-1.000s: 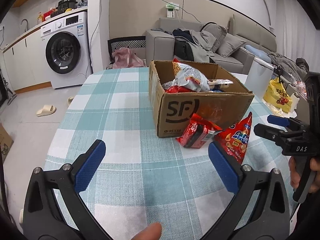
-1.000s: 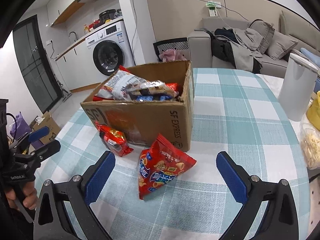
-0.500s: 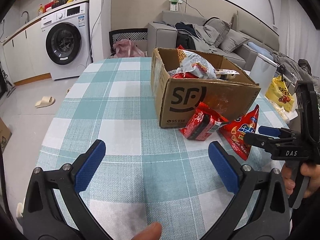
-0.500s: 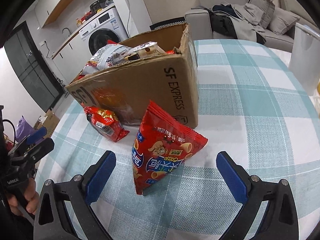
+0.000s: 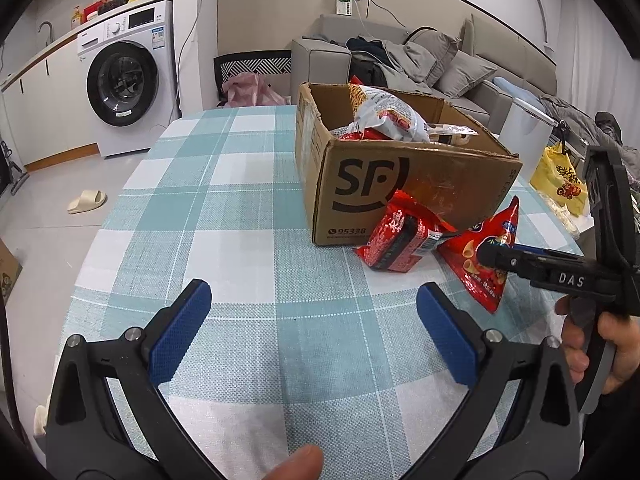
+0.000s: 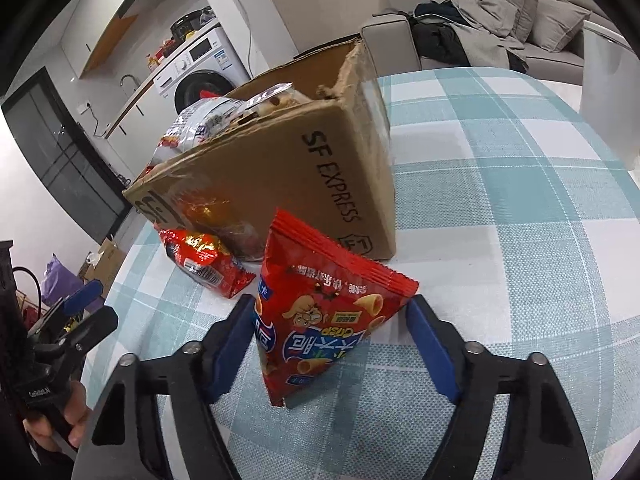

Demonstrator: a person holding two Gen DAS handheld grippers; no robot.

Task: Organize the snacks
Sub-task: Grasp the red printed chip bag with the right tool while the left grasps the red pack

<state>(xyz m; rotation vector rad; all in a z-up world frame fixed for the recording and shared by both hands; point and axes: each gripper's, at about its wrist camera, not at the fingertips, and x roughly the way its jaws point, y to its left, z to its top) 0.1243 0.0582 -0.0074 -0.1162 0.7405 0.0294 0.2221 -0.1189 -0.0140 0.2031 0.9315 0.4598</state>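
A red crisp bag (image 6: pixel 324 316) stands on the checked tablecloth in front of the SF cardboard box (image 6: pixel 280 184). My right gripper (image 6: pixel 332 336) is open, its blue pads on either side of the bag, close to touching it. A second red snack pack (image 6: pixel 204 264) leans on the box to the left. The box (image 5: pixel 400 184) holds several snack bags (image 5: pixel 384 116). In the left wrist view the crisp bag (image 5: pixel 484 256) and the red pack (image 5: pixel 396 236) lie ahead right. My left gripper (image 5: pixel 312 332) is open and empty above the cloth.
A white cylinder bin (image 6: pixel 608 92) stands at the table's far right. A yellow bag (image 5: pixel 560 180) sits beyond the right edge. A washing machine (image 5: pixel 124 80) and sofa (image 5: pixel 420 60) are in the background. The table edge runs along the left (image 5: pixel 100 240).
My right gripper has moved forward and down until its pads flank the red crisp bag, and the jaws have narrowed. The left gripper has drifted slightly closer to the box.
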